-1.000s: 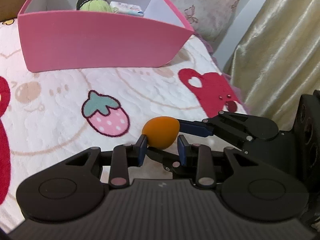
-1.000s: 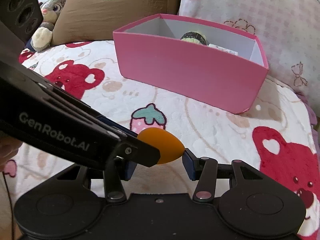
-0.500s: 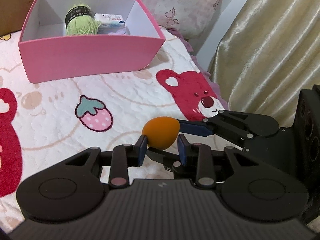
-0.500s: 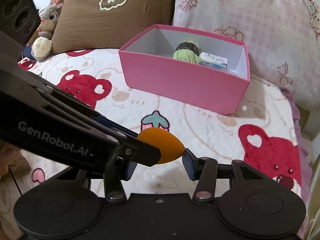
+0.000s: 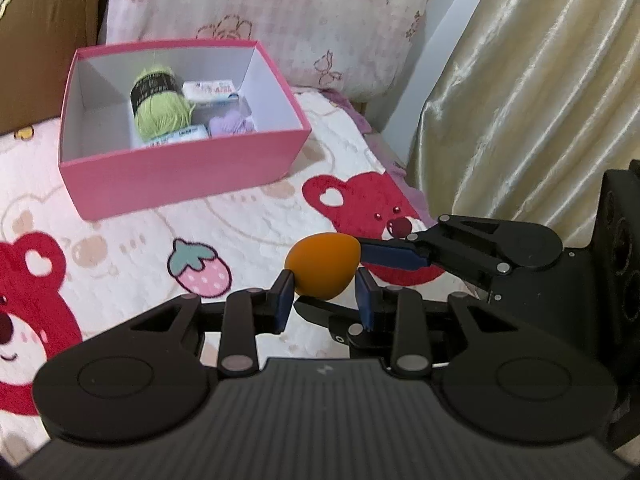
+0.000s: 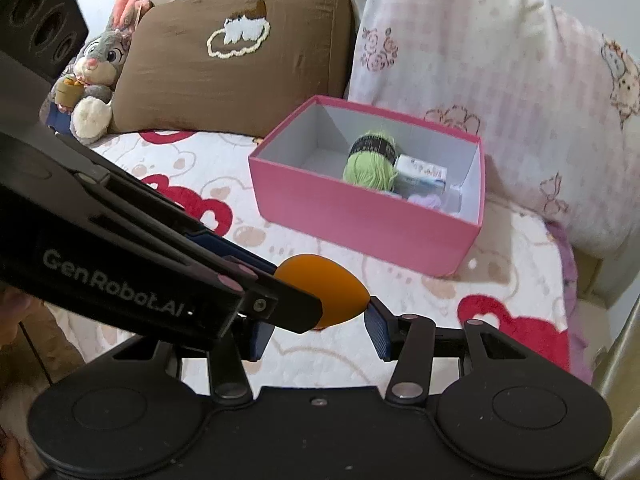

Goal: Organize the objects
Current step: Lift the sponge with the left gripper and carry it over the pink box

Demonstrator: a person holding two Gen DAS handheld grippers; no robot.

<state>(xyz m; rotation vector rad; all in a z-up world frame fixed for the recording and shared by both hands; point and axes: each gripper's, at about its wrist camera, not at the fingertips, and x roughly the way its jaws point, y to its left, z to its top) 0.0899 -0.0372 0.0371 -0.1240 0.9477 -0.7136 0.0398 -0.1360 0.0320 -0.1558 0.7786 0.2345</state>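
An orange egg-shaped sponge (image 5: 322,264) (image 6: 340,292) hangs above the bedspread, gripped from two sides. My left gripper (image 5: 324,294) is shut on its lower part, blue pads pressing both flanks. My right gripper (image 6: 318,322) is shut on it lengthwise: one pad touches the pointed tip, the other is hidden behind the left gripper's fingers (image 6: 256,280). In the left wrist view a right finger (image 5: 392,254) reaches the sponge from the right. Beyond stands an open pink box (image 5: 180,176) (image 6: 360,220) holding green yarn (image 5: 160,108) (image 6: 370,164), white packets and a lilac item.
A white bedspread (image 5: 120,240) printed with red bears and strawberries lies below. Brown pillow (image 6: 236,60) and pink patterned pillow (image 6: 480,80) stand behind the box. A plush rabbit (image 6: 90,80) sits at the far left. A golden curtain (image 5: 540,100) hangs past the bed's right edge.
Both grippers have risen together with the sponge held between them. The box now sits lower and farther in view, and its inside shows.
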